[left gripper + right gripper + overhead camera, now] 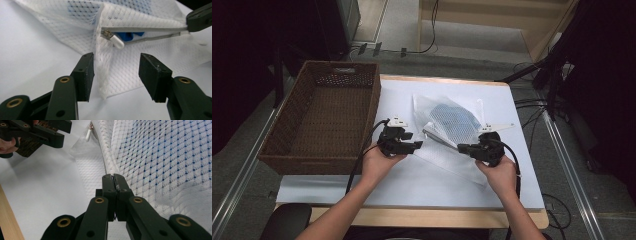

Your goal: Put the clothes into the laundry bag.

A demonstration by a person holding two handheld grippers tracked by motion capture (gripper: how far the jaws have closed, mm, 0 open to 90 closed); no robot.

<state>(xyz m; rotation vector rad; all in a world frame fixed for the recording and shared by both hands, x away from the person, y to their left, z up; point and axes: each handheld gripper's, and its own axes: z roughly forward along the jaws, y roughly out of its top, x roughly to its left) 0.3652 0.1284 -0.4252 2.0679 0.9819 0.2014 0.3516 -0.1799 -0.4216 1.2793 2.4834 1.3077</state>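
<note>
While the right gripper (pixel 115 182) pinches the mesh bag (pixel 140 67) — its zipper edge, apparently — the left gripper (pixel 115 72) gapes.

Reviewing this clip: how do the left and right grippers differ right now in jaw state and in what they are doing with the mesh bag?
The left gripper has its jaws open, a fold of the mesh bag between them and ungripped; the right gripper has its jaws shut on the bag's edge. The left points at the zipper pull; the right holds the far end of the zipper. Both are black, hand-held and low over the table.
</note>
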